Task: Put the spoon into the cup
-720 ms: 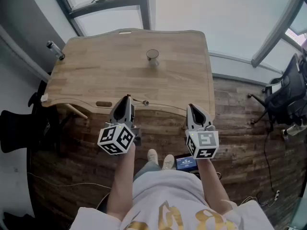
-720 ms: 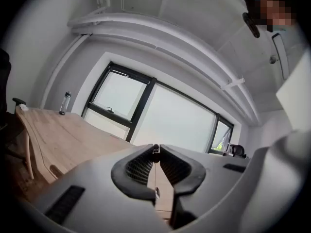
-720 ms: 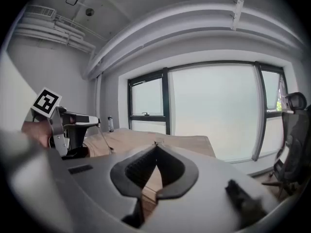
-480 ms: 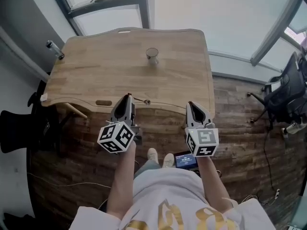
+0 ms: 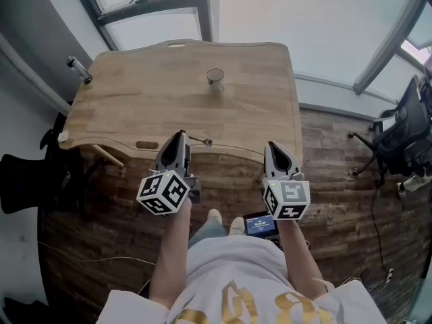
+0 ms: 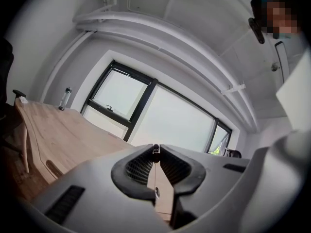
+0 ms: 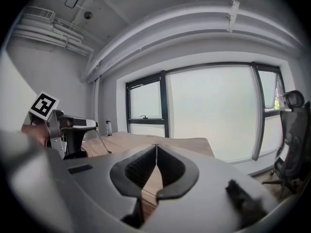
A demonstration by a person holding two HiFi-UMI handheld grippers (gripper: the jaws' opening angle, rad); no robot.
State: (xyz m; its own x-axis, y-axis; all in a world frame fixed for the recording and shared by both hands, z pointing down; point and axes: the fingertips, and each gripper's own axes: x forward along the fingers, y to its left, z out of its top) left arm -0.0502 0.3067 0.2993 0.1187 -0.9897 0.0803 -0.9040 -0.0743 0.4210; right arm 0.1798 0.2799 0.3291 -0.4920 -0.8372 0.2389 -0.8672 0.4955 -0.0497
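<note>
Here, spoon (image 5: 202,140) between left fingers (image 6: 139,168)

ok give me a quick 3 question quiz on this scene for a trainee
1. True or false: the spoon is already in the cup.
2. Which gripper holds the spoon? A left, B right, C neither.
3. What stands at the far left corner of the table?

Key:
1. False. The cup stands apart, mid-table.
2. A. The left gripper is shut on the spoon's handle.
3. A bottle.
</note>
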